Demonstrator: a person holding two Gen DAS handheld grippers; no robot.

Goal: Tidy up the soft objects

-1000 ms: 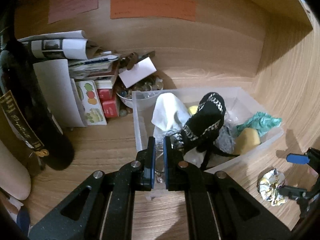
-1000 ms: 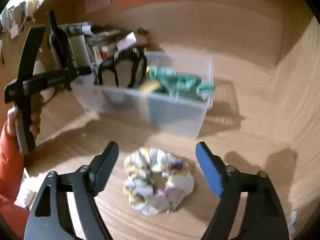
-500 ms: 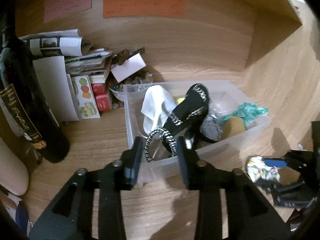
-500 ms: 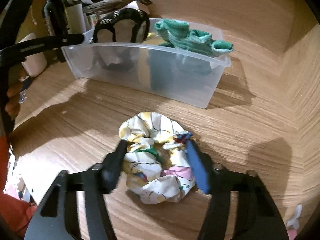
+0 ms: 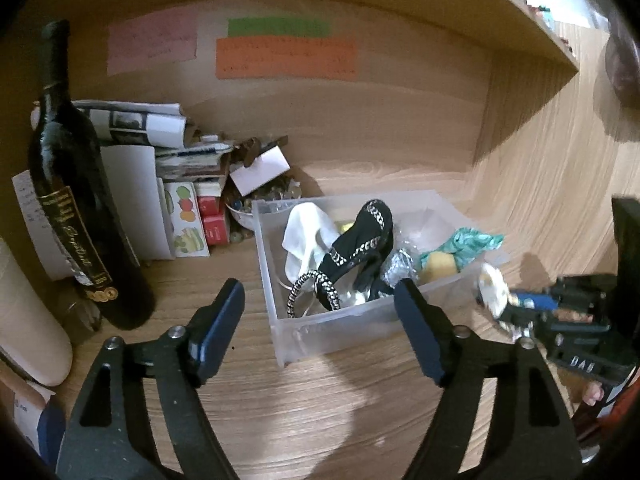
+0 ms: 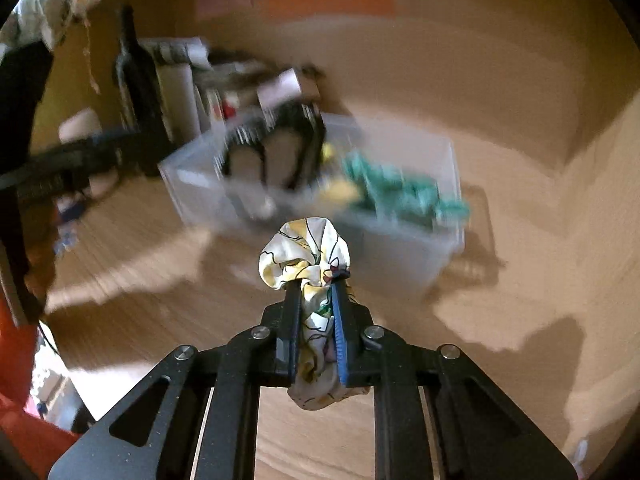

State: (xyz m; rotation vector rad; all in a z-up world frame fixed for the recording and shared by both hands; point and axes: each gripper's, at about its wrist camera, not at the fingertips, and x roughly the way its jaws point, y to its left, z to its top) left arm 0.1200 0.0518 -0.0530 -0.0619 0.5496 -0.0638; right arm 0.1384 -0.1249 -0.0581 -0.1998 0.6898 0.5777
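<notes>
A clear plastic bin stands on the wooden desk and holds a black headband, a white cloth, a yellow sponge and a green cloth. My left gripper is open and empty just in front of the bin's near wall. My right gripper is shut on a floral scrunchie, lifted off the desk in front of the bin. It shows at the right of the left wrist view, with the scrunchie beside the bin's right corner.
A dark wine bottle stands at the left. Papers, small boxes and a bowl of trinkets are stacked behind the bin against the back wall. A wooden side wall rises to the right.
My left gripper let go of the black headband, which now lies in the bin, and opened wide. My right gripper closed on the scrunchie and lifted it toward the bin.
</notes>
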